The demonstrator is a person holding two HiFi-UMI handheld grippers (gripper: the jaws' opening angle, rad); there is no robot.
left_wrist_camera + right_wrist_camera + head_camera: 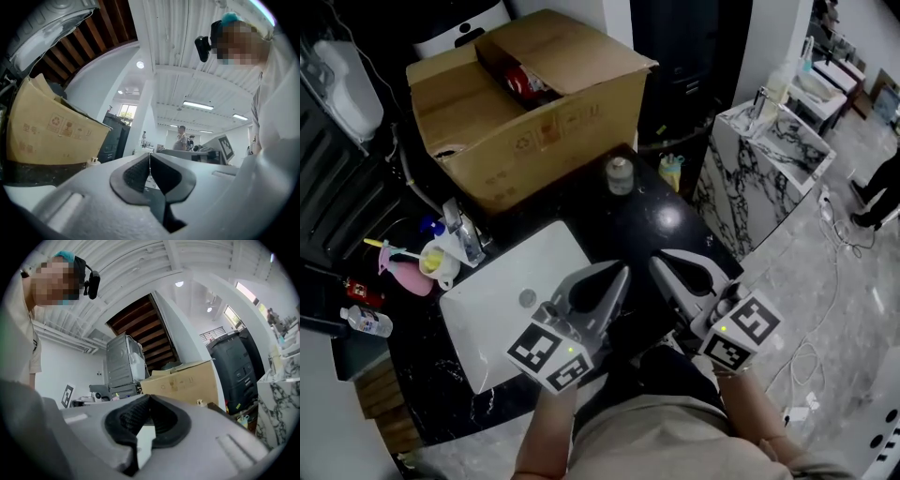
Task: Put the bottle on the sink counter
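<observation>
As my left hand-held gripper [619, 274] and right hand-held gripper [660, 265] sit closed and empty, only the head view shows the white rectangular sink [487, 314] edge beneath.

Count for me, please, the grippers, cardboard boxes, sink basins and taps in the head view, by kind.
Grey two-jaw grippers (left gripper, right gripper): 2
Brown cardboard box: 1
White rectangular sink basin: 1
Chrome tap: 1
Total: 5

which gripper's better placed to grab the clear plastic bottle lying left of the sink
Left: the left gripper sits nearer the clear plastic bottle; the right gripper would cross it. Both shut.
</observation>
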